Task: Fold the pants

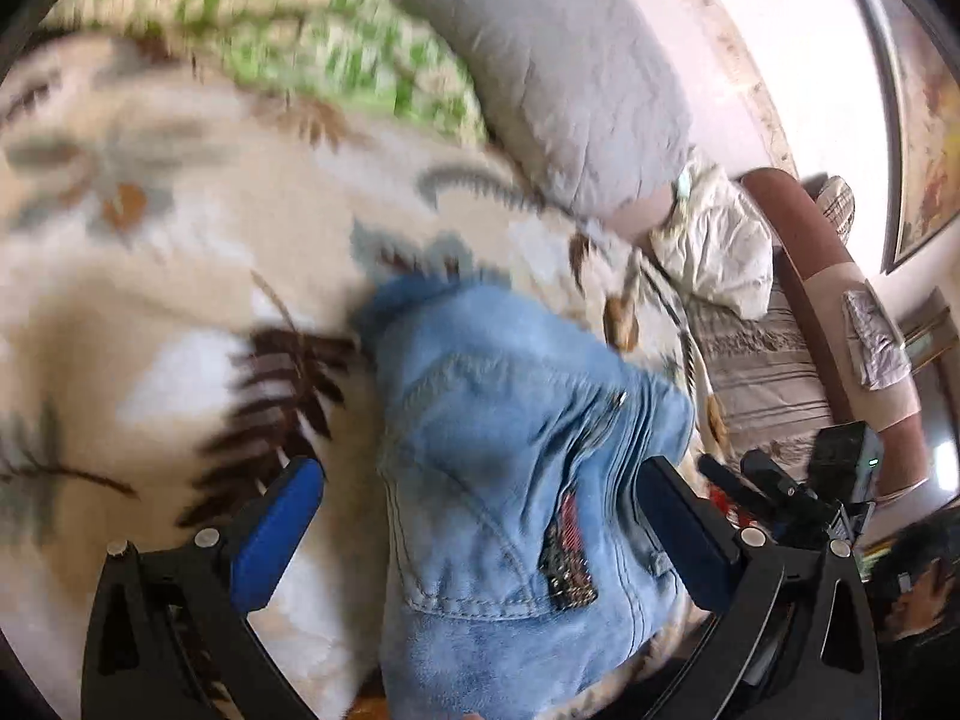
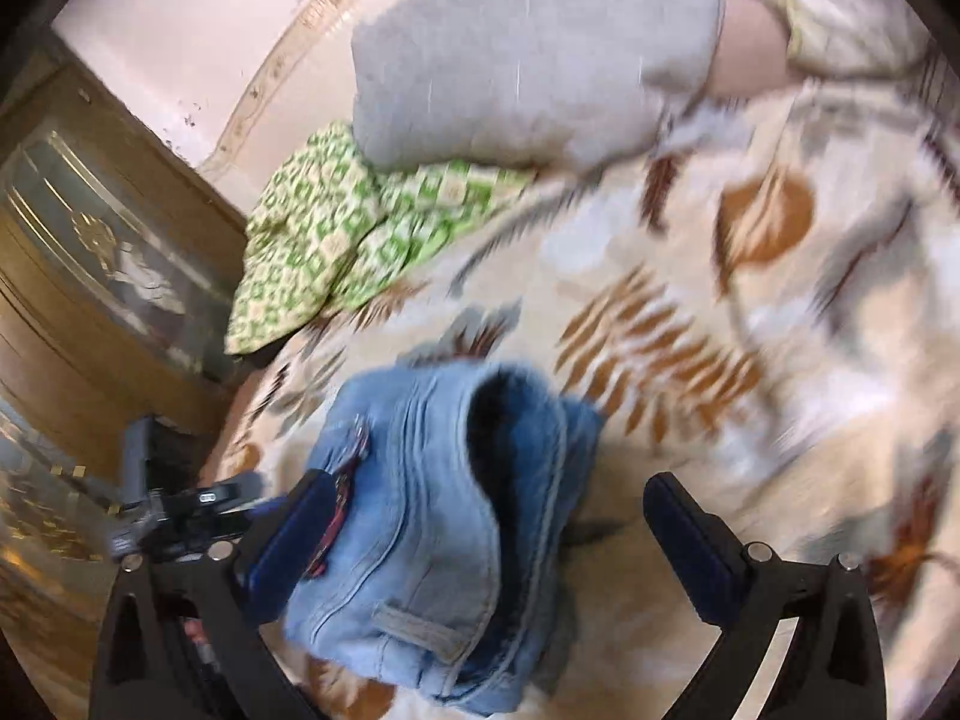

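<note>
Denim pants (image 1: 510,480) lie bunched on the blanket (image 1: 150,300), both grippers' jaws apart.

The folded pants (image 1: 510,480) are laid on the blanket (image 1: 150,300), between the spread fingers of the left gripper (image 1: 480,540) and of the right gripper (image 2: 480,546). Behind them, a pillow (image 2: 528,60) is set against the wall (image 2: 180,48), partly over a patterned cloth (image 2: 318,240).

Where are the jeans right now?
The jeans lie bunched on the leaf-print blanket, low in both views, between both open grippers.
</note>
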A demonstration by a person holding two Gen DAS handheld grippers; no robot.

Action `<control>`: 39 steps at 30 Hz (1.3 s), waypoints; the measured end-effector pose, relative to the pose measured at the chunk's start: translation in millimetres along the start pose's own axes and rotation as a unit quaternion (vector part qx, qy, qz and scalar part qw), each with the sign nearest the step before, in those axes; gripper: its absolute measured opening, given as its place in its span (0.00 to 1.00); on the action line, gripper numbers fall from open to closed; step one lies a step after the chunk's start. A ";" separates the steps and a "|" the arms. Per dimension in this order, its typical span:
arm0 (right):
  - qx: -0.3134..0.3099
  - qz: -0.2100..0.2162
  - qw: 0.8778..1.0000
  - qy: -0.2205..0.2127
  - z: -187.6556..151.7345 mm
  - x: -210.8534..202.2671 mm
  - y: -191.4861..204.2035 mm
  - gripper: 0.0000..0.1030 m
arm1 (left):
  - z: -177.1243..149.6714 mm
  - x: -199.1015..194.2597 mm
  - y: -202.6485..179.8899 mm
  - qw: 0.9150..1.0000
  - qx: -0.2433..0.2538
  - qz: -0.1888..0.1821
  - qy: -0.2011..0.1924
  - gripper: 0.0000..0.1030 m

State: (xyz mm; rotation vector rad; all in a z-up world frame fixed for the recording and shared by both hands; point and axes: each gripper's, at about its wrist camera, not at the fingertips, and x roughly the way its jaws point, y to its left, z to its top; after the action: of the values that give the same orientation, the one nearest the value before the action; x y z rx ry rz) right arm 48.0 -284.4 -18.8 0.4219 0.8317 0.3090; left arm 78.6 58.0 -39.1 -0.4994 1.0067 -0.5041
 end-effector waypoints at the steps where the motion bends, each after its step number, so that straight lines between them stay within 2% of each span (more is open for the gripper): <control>1: -0.011 -0.019 1.000 -0.009 1.6 -2.6 5.3 1.00 | 0.4 -6.3 -5.9 1.000 0.015 0.017 -0.020 1.00; 3: -0.034 -0.068 0.997 -0.026 -0.1 -4.6 18.0 1.00 | -0.5 -15.2 -16.2 0.997 0.040 0.049 -0.054 1.00; 5: -0.047 -0.099 0.993 -0.034 -1.4 -2.3 26.8 1.00 | -2.3 -19.1 -25.0 0.992 0.063 0.078 -0.081 1.00; 8: -0.071 -0.144 0.986 -0.042 -8.2 4.3 38.7 1.00 | -8.5 -16.1 -36.2 0.979 0.091 0.141 -0.113 1.00; 11: -0.088 -0.183 0.977 -0.059 -14.6 10.2 46.7 1.00 | -16.1 -9.9 -48.6 0.955 0.137 0.225 -0.139 1.00; 12: -0.093 -0.196 0.974 -0.064 -15.7 12.4 49.7 1.00 | -19.3 -6.6 -55.7 0.940 0.164 0.260 -0.151 1.00; 14: -0.105 -0.221 0.967 -0.071 -17.5 14.0 54.1 1.00 | -25.3 -5.4 -63.6 0.916 0.200 0.299 -0.175 1.00; 15: -0.111 -0.236 0.962 -0.076 -18.2 14.5 56.5 1.00 | -27.3 -6.6 -64.7 0.909 0.208 0.309 -0.184 1.00; 16: -0.115 -0.245 0.959 -0.082 -19.2 14.4 58.0 1.00 | -28.0 -6.2 -65.8 0.906 0.211 0.314 -0.189 1.00; 20: -0.106 -0.243 0.960 -0.092 -19.3 14.4 58.2 1.00 | -21.3 -5.9 -60.7 0.920 0.174 0.301 -0.180 1.00; 23: -0.095 -0.234 0.963 -0.095 -18.8 13.4 56.8 1.00 | -19.2 -3.0 -58.7 0.924 0.149 0.306 -0.175 1.00; 27: -0.085 -0.228 0.966 -0.093 -19.3 11.5 57.5 1.00 | -23.0 -1.1 -58.4 0.925 0.139 0.307 -0.176 1.00; 32: -0.097 -0.231 0.962 -0.107 -24.7 1.9 69.0 1.00 | -27.5 -0.4 -58.2 0.921 0.139 0.315 -0.180 1.00; 37: -0.099 -0.232 0.960 -0.123 -30.6 -13.3 80.4 1.00 | -36.3 -10.7 -63.3 0.925 0.135 0.300 -0.191 1.00; 39: -0.100 -0.234 0.958 -0.130 -32.8 -19.9 83.6 1.00 | -40.0 -15.8 -66.8 0.923 0.140 0.298 -0.200 1.00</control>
State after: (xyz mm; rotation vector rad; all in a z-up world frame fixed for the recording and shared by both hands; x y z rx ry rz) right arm 1.9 -211.9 14.1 0.0645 0.6116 -0.1034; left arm 25.3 9.3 -6.0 -0.0166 0.6285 0.0123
